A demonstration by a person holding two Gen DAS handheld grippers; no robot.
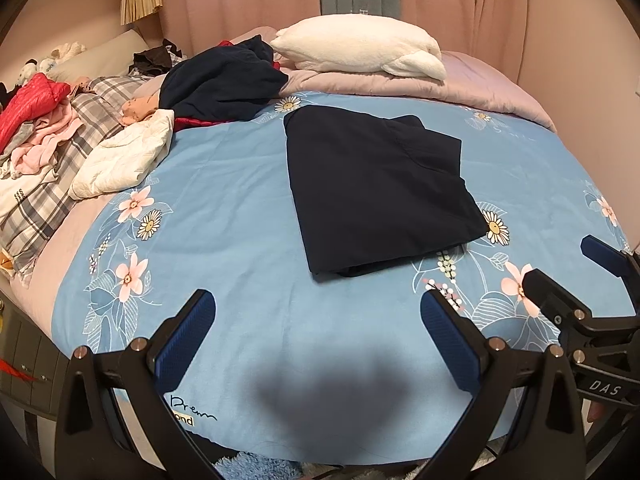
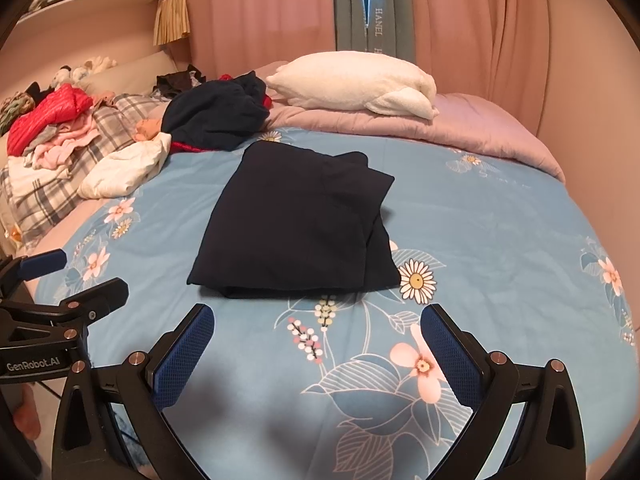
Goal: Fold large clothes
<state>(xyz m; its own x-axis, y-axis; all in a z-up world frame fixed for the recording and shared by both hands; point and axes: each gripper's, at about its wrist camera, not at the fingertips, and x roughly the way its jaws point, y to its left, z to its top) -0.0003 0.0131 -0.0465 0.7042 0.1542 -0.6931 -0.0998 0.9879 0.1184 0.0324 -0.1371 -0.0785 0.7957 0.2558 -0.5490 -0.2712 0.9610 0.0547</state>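
Note:
A dark navy garment (image 1: 372, 184) (image 2: 296, 228) lies folded into a flat rectangle in the middle of the blue floral bedspread (image 1: 240, 184) (image 2: 480, 232). My left gripper (image 1: 318, 340) hovers open above the spread, short of the garment's near edge, with nothing between its fingers. My right gripper (image 2: 318, 348) is also open and empty, just in front of the garment's near edge. In the left wrist view the right gripper (image 1: 560, 268) shows at the right border; in the right wrist view the left gripper (image 2: 76, 276) shows at the left border.
An unfolded dark garment (image 1: 220, 80) (image 2: 216, 116) is heaped at the back left by a white jacket (image 1: 124, 156) (image 2: 124, 168). Red and pink clothes (image 1: 32, 120) (image 2: 48, 128) pile on plaid bedding at left. A white pillow (image 1: 360, 48) (image 2: 352, 84) rests on a pink quilt; curtains hang behind.

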